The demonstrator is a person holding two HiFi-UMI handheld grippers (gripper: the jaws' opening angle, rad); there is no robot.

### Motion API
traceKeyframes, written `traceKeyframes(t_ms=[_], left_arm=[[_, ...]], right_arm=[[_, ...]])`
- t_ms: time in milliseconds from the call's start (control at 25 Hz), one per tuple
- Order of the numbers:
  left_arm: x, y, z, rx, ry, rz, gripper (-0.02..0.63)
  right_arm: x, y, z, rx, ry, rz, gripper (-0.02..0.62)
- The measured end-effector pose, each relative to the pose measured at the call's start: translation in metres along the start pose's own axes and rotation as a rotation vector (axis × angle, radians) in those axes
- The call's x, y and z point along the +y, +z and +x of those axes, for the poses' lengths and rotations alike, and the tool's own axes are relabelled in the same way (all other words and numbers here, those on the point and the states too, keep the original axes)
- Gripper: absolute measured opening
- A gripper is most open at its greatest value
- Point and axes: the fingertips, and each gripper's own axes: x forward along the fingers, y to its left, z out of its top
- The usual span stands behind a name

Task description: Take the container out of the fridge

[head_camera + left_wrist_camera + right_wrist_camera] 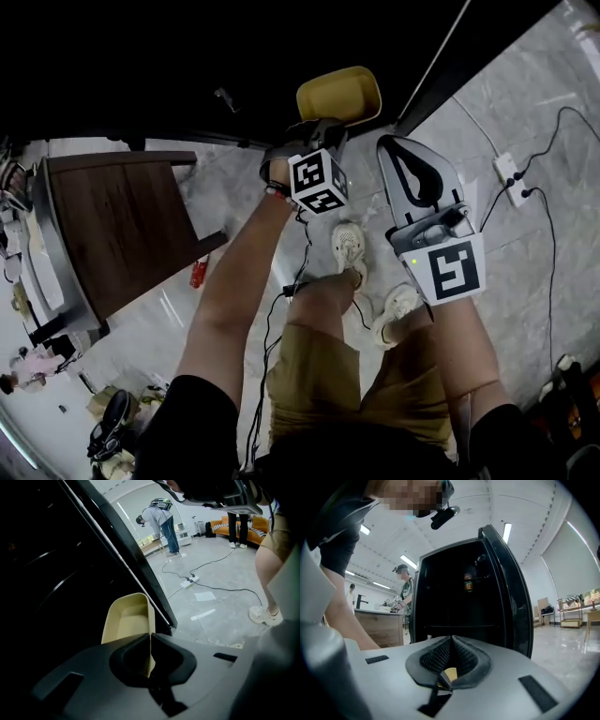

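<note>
The left gripper (150, 637) has its fingers closed tight on one thin side wall of the yellow container (129, 620), pinching it at the near end. The tub's long axis runs straight away from the fingers, and it hangs out ahead of them. It is an open tub and looks empty. From the head view the right gripper (392, 145) stands just beside the container (339, 94), on its right and not touching it, so the left hand alone carries it. The right fingers (440, 656) meet at their tips with nothing pinched; a small yellowish patch shows in the hollow behind them, and I cannot tell what it is. Beyond, the container sits at the dark mouth of the fridge (459, 597), left of the open door (136, 573). Pulling back along that long axis, towards the person, should bring it clear of the fridge.
</note>
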Motion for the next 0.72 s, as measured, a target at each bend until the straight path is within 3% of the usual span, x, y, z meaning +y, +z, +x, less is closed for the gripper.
traceKeyframes(t_ms=[200, 400, 560, 720], left_arm=[[-0.002, 0.030, -0.066, 0.005, -0.024, 0.007, 0.028], [0.006, 0.054, -0.146, 0.003, -0.067, -0.040, 0.027], [0.020, 0.096, -0.212, -0.035, -0.078, -0.060, 0.028], [0.049, 0.139, -0.268, -0.091, -0.068, -0.130, 0.027]], right_arm=[[0.011, 0.066, -0.011, 0.048, -0.010, 0.028, 0.035], [0.033, 0.146, -0.018, 0.084, -0.015, 0.044, 0.035], [0.043, 0.204, -0.028, 0.123, -0.011, 0.025, 0.035], [0.039, 0.237, -0.033, 0.192, 0.002, -0.021, 0.035]])
